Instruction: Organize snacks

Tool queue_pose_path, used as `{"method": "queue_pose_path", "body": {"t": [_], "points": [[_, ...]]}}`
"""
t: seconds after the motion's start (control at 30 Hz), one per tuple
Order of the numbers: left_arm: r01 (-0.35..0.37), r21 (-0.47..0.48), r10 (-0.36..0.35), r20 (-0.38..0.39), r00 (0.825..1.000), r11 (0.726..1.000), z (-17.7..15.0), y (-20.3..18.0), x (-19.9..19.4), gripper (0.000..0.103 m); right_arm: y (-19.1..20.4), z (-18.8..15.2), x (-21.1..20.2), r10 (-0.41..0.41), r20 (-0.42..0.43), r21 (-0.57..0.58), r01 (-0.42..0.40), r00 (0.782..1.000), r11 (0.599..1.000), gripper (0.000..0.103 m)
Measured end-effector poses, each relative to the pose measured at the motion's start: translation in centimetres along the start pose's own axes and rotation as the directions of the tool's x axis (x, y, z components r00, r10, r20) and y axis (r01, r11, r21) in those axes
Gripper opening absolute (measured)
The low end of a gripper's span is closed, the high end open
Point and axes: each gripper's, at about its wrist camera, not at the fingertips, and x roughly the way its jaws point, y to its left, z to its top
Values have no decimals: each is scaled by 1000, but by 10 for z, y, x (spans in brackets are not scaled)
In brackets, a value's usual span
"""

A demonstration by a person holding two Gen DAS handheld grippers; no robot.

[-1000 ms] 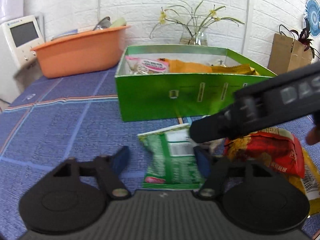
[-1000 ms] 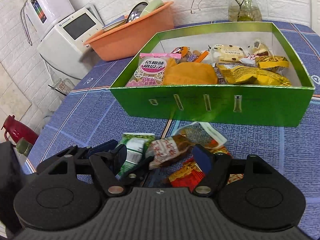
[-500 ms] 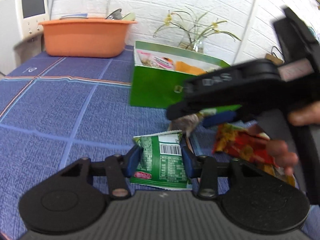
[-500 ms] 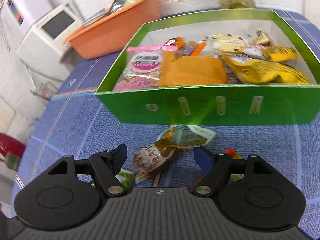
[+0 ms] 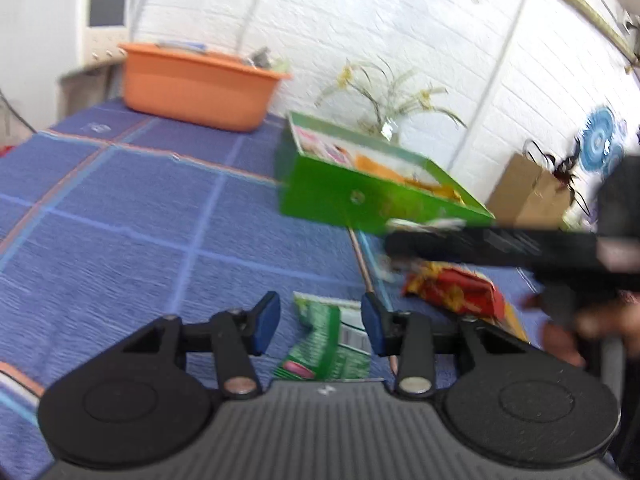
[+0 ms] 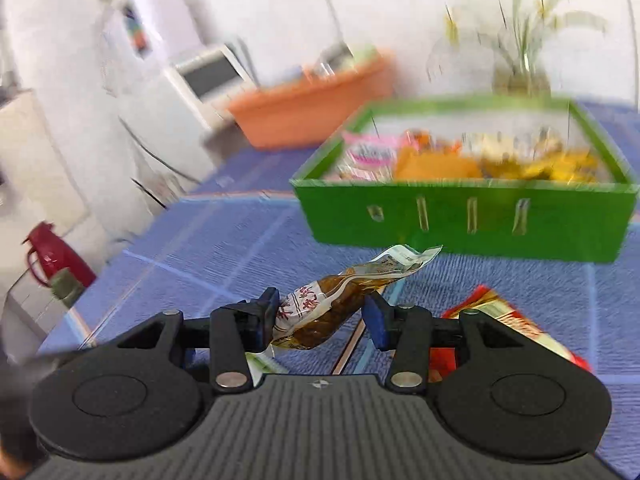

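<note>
My left gripper [image 5: 319, 322] is shut on a green snack packet [image 5: 320, 344], which hangs tilted between the blue pads [image 5: 266, 322] just over the blue cloth. My right gripper [image 6: 322, 316] has its jaws closing on a brown vacuum-packed snack [image 6: 332, 308]. Both pads touch the snack, which is off the table with its clear tail pointing at the green box [image 6: 460, 216]. In the left wrist view the right gripper's black body [image 5: 500, 248] crosses in front of the green box [image 5: 340, 200]. The box holds several snacks. A red packet [image 5: 452, 290] lies on the cloth.
An orange basin [image 5: 192, 92] stands at the back left beside a white appliance [image 5: 80, 20]. A vase of flowers [image 5: 388, 128] is behind the box and a brown paper bag [image 5: 524, 192] at the right. A red flask [image 6: 52, 260] sits off the table's left edge.
The left jaws closed on the green packet and the hand swung left, rolling. The right jaws narrowed onto the brown snack and carried it up, nearer the box's left front.
</note>
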Motion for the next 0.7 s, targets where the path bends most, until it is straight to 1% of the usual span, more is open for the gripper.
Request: {"method": "queue_pose_path", "body": {"t": [0.07,0.13,0.17,0.23,0.27,0.3,0.33,0.37,0.43,0.5,0.53,0.57,0.6,0.63,0.67,0.7], "points": [[-30,3,30,15,999,1000,3,1,-3,39,4,-8,-20,7,45,-55,-4,999,998,79],[-33,-5,33,4,999,999,5,4,-2,39,9,-15,-38,23,70,-106,-15,997,994,79],[-27,2,27,-11,1000,1000,4,2,-1,38,10,-18,-44,27,78,-121,-18,997,992,79],[-30,31,30,-13,999,999,2,-4,-1,38,8,-18,-52,40,90,-141,-27,995,990,79],[-34,50,34,-17,999,998,1,-9,-1,46,7,-19,-56,45,96,-146,-31,994,989,79],[-40,72,41,-20,999,997,1,-14,1,72,6,-20,-60,46,100,-149,-31,994,988,79],[-52,102,54,-14,998,993,0,-20,3,82,5,-22,-63,44,103,-146,-28,994,989,79],[-69,137,71,-5,997,988,-1,-27,4,84,4,-23,-65,40,103,-140,-25,994,990,79],[-101,196,107,-19,994,975,-4,-36,10,84,2,-26,-68,36,107,-121,-23,994,992,79],[-111,225,124,-42,991,968,-7,-39,18,84,-2,-30,-72,45,114,-101,-34,992,994,78],[-123,235,140,-59,988,964,-9,-40,23,84,-3,-32,-74,51,121,-91,-40,991,995,74],[-135,245,159,-79,984,960,-10,-39,29,74,-5,-33,-76,54,128,-83,-43,990,996,74],[-151,254,181,-101,978,955,-12,-38,34,60,-6,-35,-80,57,139,-76,-46,989,996,74],[-147,260,179,-103,978,954,-14,-37,36,52,-7,-36,-83,61,151,-72,-51,987,996,72],[-151,271,183,-98,978,951,-14,-36,37,46,-8,-37,-85,71,165,-72,-59,984,996,69],[-155,267,189,-108,976,951,-10,-36,36,42,-9,-38,-86,75,168,-71,-64,983,995,67]]}}
